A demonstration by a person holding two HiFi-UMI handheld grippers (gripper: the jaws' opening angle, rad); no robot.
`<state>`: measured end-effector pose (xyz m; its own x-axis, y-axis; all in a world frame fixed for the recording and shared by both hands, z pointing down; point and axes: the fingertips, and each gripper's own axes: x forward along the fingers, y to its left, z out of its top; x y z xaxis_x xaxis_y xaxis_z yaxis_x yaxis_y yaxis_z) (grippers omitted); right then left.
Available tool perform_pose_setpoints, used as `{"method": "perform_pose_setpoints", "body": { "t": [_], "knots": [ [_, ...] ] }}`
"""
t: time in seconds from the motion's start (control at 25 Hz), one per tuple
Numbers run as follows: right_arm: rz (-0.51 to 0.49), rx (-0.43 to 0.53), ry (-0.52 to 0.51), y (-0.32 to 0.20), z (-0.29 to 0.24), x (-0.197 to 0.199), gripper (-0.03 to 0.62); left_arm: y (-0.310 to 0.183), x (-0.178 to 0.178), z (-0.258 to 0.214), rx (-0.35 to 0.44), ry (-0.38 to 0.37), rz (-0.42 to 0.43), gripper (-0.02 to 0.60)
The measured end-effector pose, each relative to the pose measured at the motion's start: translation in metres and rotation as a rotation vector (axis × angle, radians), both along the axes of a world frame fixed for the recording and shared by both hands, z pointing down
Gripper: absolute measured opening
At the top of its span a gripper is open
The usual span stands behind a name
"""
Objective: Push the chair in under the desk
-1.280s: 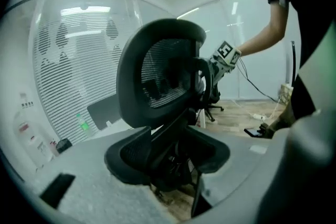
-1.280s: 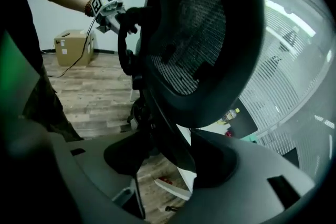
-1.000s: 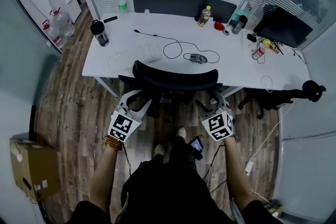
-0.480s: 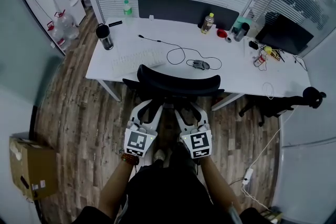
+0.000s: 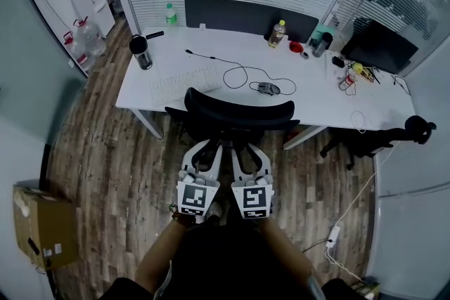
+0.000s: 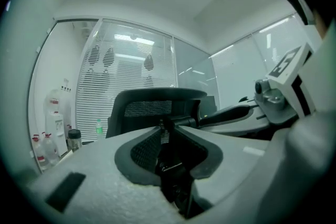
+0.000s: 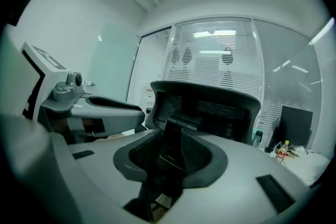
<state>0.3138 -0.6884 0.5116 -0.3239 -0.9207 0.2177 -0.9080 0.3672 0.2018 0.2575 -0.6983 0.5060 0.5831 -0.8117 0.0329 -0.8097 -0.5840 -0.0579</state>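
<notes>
Head view looks steeply down on the black chair, which stands at the middle of the near edge of the white desk. Its curved backrest overlaps that edge from here, and the seat is hidden beneath it. You hold both tools side by side just behind the backrest, pointing at it: your left tool and your right tool sit close together near the chair's centre line. Left gripper view shows that tool's jaws, which have just been closing, standing a narrow gap apart, with dark parts of the chair's back showing in the gap and the mesh backrest beyond. No pad visibly presses on anything, so the tool is released. Right gripper view shows much the same for the other tool: its jaws have just been closing too, a somewhat wider gap remains, the chair's black back bracket shows between them, and the tool grasps nothing. Whether either tool's tips touch the chair, you cannot tell. On the desk lie a keyboard, a mouse, a looping cable, a dark tumbler at the left end and a yellow-capped bottle near the back. A cardboard box sits on the wood floor to your left.
</notes>
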Motion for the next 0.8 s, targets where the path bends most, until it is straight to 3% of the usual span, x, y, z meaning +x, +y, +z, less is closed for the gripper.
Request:
{"method": "perform_pose_setpoints", "body": {
  "t": [0.12,0.32,0.8],
  "knots": [
    [0.004,0.016,-0.008,0.004,-0.001,0.0,0.087,0.003,0.002,0.001,-0.007,0.012,0.005,0.07],
    [0.028,0.014,-0.071,0.006,-0.006,0.004,0.004,0.011,0.004,-0.003,0.014,0.017,-0.006,0.037],
    [-0.033,-0.044,-0.04,0.017,0.009,-0.006,-0.003,0.014,-0.006,0.007,0.005,0.006,-0.041,0.003]
  ]
}}
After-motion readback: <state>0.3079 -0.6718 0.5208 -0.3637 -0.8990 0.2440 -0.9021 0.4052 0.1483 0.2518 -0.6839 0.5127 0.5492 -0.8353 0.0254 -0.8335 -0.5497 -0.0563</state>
